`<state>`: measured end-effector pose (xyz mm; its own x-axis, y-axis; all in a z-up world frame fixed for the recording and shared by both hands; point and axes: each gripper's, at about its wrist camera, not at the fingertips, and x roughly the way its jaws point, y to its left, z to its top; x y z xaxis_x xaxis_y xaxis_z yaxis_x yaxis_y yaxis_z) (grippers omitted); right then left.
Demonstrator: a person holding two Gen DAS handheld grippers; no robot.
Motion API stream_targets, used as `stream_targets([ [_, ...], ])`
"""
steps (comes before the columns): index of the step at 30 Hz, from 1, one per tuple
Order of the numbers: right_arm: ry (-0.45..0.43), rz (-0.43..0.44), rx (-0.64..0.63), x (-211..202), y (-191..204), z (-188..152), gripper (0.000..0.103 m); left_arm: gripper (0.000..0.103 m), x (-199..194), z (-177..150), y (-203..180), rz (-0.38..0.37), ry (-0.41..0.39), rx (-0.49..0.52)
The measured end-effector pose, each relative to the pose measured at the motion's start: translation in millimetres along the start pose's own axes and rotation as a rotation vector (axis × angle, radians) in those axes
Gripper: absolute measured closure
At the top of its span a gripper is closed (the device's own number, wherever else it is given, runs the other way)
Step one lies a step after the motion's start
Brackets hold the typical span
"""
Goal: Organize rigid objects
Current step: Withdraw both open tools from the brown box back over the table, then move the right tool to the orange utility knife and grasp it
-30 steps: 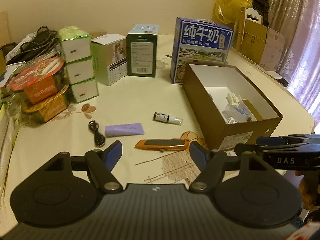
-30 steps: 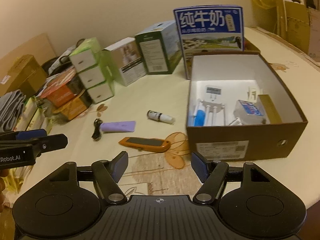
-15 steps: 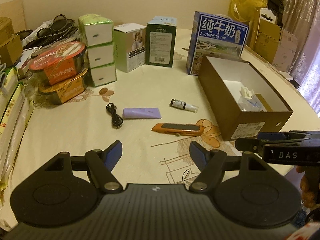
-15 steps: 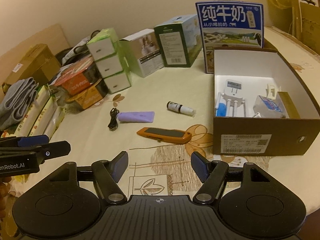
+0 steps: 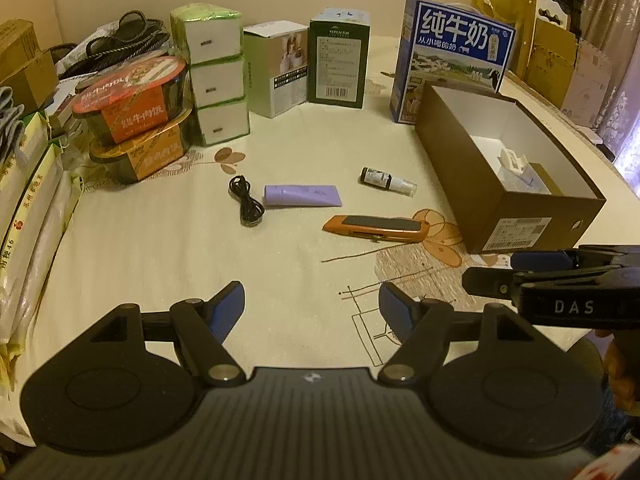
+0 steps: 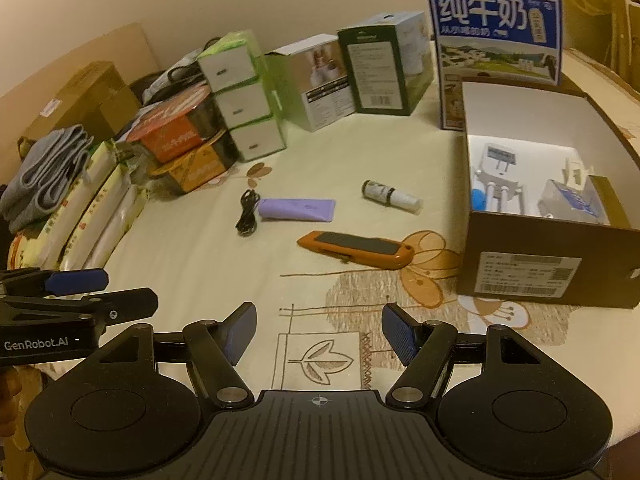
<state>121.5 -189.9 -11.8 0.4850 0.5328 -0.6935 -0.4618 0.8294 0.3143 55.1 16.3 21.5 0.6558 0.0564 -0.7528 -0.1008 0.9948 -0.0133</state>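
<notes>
- The left gripper (image 5: pixel 311 307) is seen with its jaws spread and nothing between the pads; it is held over bare tablecloth (image 5: pixel 160 248) at the near edge of the table, angled down toward the loose items.
- Ahead of it and slightly to the left, a coiled black cable (image 5: pixel 245 200) is laid just beside the cap end of a purple tube (image 5: pixel 303 195), whose long axis runs left to right across the view.
- Nearest to both grippers, an orange utility knife (image 6: pixel 355 249) is laid flat, its long axis also running across the view and tilted a little; it is judged to be the likely first pick, and a grasp across its narrow width would be needed.
- Beyond the knife, a small dropper bottle (image 6: pixel 391 197) is laid on its side, apart from the tube and from the box.
- The right gripper (image 6: pixel 319 333) is likewise held spread and empty; the knife is seen directly ahead of it, so the right hand is judged the better placed one.
- At the right, an open brown cardboard box (image 6: pixel 532 276) is stood, its near wall just beside the knife's rounded end. Inside it, a white plug-in timer (image 6: pixel 498 162), white-and-blue pen-like sticks below it, a blue-printed packet (image 6: pixel 572 202) and a white clip can be made out; free floor is left at the far end.
</notes>
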Motion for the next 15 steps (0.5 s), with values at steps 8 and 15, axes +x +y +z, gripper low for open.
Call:
stream_targets([
  [8, 0.01, 0.003, -0.064, 18, 2, 3, 0.036, 0.032, 14, 0, 4, 0.011, 0.035, -0.012],
  [15, 0.008, 0.025, -0.102, 39, -10, 11, 0.036, 0.032, 32, 0, 10, 0.015, 0.069, -0.035],
])
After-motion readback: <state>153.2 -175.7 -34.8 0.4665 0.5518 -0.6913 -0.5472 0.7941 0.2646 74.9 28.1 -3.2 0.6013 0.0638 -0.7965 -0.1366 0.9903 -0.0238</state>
